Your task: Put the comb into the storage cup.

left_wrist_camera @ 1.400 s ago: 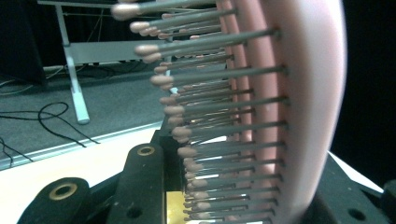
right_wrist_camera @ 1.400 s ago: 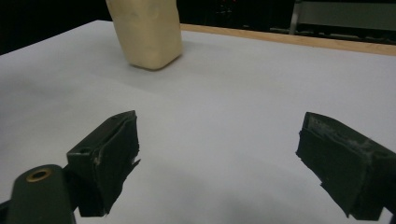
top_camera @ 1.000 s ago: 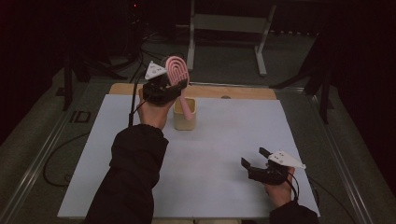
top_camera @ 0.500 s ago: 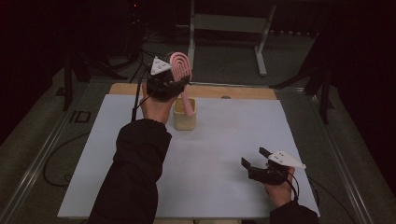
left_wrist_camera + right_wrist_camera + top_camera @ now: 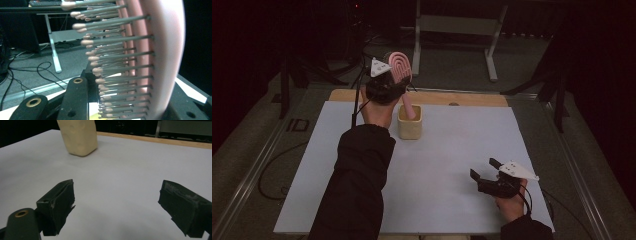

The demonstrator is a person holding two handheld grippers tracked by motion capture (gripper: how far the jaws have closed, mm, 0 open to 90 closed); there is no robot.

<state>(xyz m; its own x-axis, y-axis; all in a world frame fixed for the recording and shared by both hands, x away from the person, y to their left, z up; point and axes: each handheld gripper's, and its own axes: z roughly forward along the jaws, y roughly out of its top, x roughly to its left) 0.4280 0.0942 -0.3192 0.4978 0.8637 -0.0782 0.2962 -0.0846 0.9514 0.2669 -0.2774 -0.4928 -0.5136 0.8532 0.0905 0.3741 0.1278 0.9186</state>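
One container on the table here: a squat cream-coloured square cup (image 5: 410, 125), open at the top, standing upright on the pale grey tabletop (image 5: 447, 165) toward the far side, not far from the light wooden strip (image 5: 462, 98) along the back edge. So what's in it? Just the handle end of a pink plastic hairbrush with an arched, ribbed back (image 5: 401, 70). The handle dips down into the cup's mouth at a slant, and the head sticks up well above the rim, leaning toward the far-left. Can't tell whether the handle tip touches the bottom, the cup wall hides that.

The left gripper (image 5: 384, 89) is clamped on that brush, up by the head, just above and behind the cup. From the left gripper view you're staring straight at the brush (image 5: 140, 62): rows of grey pins with little pink ball tips sticking out sideways from the pink pad, with the black jaws pinched in on it from below. A bit of yellowish cup peeks through at the bottom of that view.

The right gripper (image 5: 486, 175) is well apart from all this, resting low near the front right corner of the table. Its jaws are spread wide with nothing between them, just bare tabletop (image 5: 120, 177). In the right gripper view the cup (image 5: 77, 137) sits farther off at top left.
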